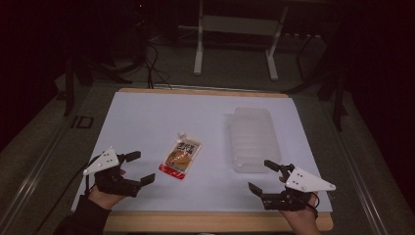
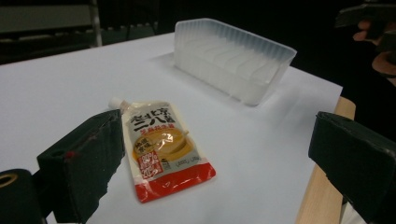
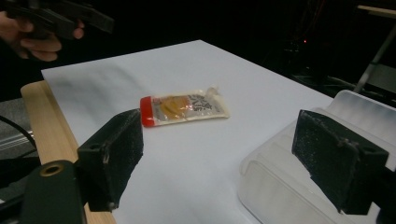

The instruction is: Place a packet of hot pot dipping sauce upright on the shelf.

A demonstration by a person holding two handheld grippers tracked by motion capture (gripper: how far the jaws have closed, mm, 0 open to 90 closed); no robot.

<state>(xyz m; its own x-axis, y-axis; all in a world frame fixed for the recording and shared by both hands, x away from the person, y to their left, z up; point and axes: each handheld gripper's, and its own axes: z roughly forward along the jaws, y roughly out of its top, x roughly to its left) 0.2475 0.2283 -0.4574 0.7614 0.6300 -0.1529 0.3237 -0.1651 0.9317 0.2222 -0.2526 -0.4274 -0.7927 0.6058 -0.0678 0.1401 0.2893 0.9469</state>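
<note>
A flat sauce pouch (image 1: pixel 181 157) with a white spout and a red bottom edge lies on the white sheet (image 1: pixel 147 117), near the middle front. Right of it stands a clear ribbed plastic container (image 1: pixel 254 139), with nothing inside it. My left gripper (image 1: pixel 142 167) hovers open at the front left, just left of the pouch (image 2: pixel 161 149), with nothing between its jaws. At the front right my right gripper (image 1: pixel 260 175) is also open, beside the container's near end (image 3: pixel 289 186), holding nothing. From the right gripper view the pouch (image 3: pixel 184 107) lies farther off.
The sheet covers a wooden table whose front edge (image 1: pixel 210 221) shows bare. Behind the table, the white legs of a frame (image 1: pixel 198 49) and cables stand on a dark floor. The other hand (image 2: pixel 373 42) (image 3: pixel 32 44) shows far off in each gripper view.
</note>
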